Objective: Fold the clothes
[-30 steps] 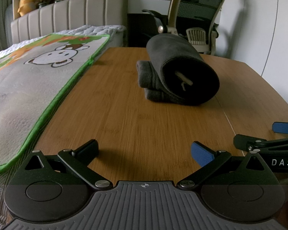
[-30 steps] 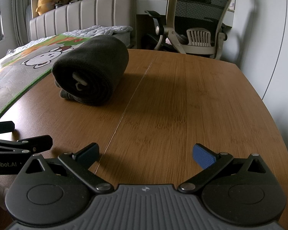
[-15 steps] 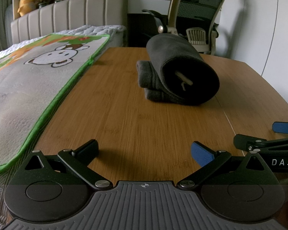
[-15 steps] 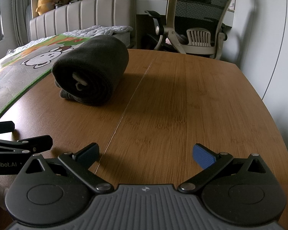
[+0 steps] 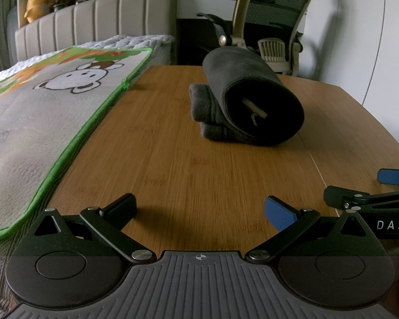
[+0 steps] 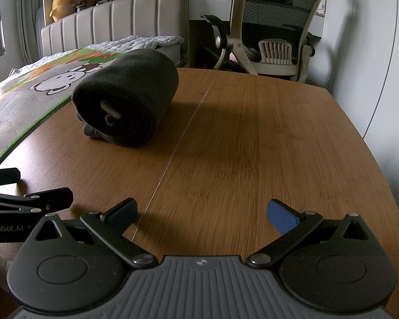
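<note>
Progress on the folding appears near its end: the dark grey rolled garment (image 5: 252, 106) lies finished as a compact bundle, its coil resting on a folded flap of the same cloth, on the brown bamboo-grain counter (image 5: 199, 175). You can see no other loose clothing on the counter, so what remains, if anything, cannot be told from these views.

Your left gripper (image 5: 199, 208) hovers low near the counter's near edge, its fingers (image 5: 279, 212) spread wide and empty. Your right gripper (image 6: 202, 211) sits just beside it in the same pose, fingers (image 6: 282, 216) likewise released and holding nothing.

In the left wrist view the roll lies well ahead of the fingers and slightly to the right of their centre line. In the right wrist view the same roll (image 6: 127, 103) lies ahead and to the left, beyond the pale seam in the counter (image 6: 252, 146). Neither gripper touches it.

To the left, a green-edged cartoon-print quilt (image 5: 53, 111) covers the bed beside the counter; a beige mesh office chair (image 6: 274, 26) stands at the far side.
</note>
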